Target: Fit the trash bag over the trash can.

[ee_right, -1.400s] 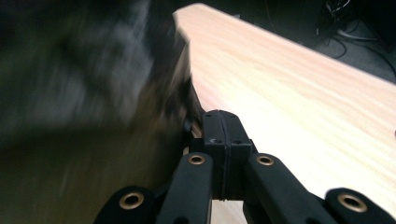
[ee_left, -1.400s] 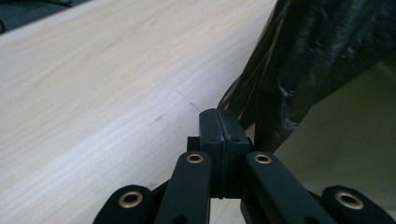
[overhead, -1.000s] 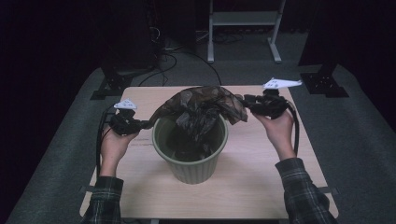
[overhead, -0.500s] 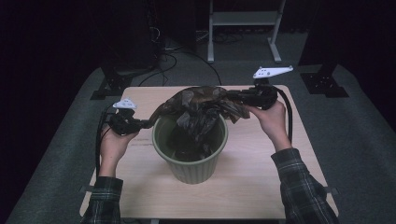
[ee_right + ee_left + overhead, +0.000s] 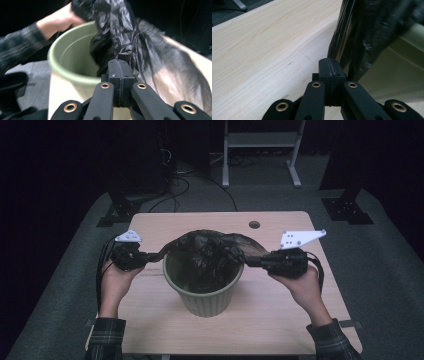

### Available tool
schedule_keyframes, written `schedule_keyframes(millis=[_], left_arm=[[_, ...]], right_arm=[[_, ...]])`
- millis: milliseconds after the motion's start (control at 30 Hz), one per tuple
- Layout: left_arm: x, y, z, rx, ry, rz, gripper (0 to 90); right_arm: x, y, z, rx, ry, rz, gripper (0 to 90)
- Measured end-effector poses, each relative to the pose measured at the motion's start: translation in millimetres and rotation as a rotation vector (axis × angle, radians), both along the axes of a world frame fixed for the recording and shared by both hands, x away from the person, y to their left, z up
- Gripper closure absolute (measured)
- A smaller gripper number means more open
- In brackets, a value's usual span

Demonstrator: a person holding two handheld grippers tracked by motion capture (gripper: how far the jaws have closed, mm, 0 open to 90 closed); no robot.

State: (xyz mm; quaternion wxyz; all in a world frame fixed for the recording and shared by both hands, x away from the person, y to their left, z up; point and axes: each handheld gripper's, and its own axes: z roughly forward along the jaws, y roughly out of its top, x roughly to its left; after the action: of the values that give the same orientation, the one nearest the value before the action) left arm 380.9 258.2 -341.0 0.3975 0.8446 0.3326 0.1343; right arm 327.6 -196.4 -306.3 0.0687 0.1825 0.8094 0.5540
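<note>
Floor: I see grey carpet (image 5: 395,270) around the light wooden table (image 5: 280,320) | Far: white metal stand (image 5: 260,140) centre-right, black cables (image 5: 175,175) far left | Light: room dark — only the table lit

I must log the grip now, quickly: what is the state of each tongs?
Left tongs: closed on the edge of the black bag beside the green bin.
Right tongs: closed on the opposite edge of the black bag.
</note>
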Motion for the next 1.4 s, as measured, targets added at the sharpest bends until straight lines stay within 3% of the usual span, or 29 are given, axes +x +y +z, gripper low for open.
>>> schedule_keyframes(millis=[300,400,600,733,900,1067,1167,1233,1267,1300,1400], left_arm=[[-12.0,9.2,3.8,-0.017,-0.024,0.011,90.0],[-12.1,11.2,3.2,-0.022,-0.024,0.01,90.0],[-13.7,5.9,2.6,-0.032,-0.027,-0.009,90.0],[-12.9,4.9,3.9,-0.042,-0.028,-0.011,90.0],[-13.7,5.8,4.2,-0.043,-0.03,-0.008,90.0],[-10.4,6.9,-0.7,-0.036,-0.012,0.003,90.0],[-8.0,3.6,-5.7,-0.021,0.001,-0.004,90.0],[-5.0,1.3,-12.0,0.042,0.011,0.025,90.0],[-3.4,1.7,-15.5,0.042,0.021,0.027,90.0],[-1.6,3.6,-19.8,0.008,0.032,0.017,90.0],[-1.2,6.6,-26.2,-0.042,0.036,0.012,90.0]], right_arm=[[-35.5,1.2,-33.1,0.006,0.056,0.115,90.0],[-46.8,6.3,-42.4,-0.027,0.063,0.158,90.0],[-59.2,13.6,-61.0,-0.026,0.101,0.254,90.0],[-66.3,27.0,-69.1,-0.062,0.118,0.322,90.0],[-68.7,45.0,-84.7,-0.089,0.156,0.362,90.0],[-68.2,62.8,-93.4,-0.127,0.158,0.374,90.0],[-65.4,61.3,-95.4,-0.134,0.162,0.353,90.0],[-63.1,56.9,-97.0,-0.156,0.163,0.329,90.0],[-63.0,56.2,-99.4,-0.206,0.155,0.306,90.0],[-62.9,55.6,-102.1,-0.231,0.155,0.295,90.0],[-60.0,47.6,-113.2,-0.23,0.178,0.273,88.9]])
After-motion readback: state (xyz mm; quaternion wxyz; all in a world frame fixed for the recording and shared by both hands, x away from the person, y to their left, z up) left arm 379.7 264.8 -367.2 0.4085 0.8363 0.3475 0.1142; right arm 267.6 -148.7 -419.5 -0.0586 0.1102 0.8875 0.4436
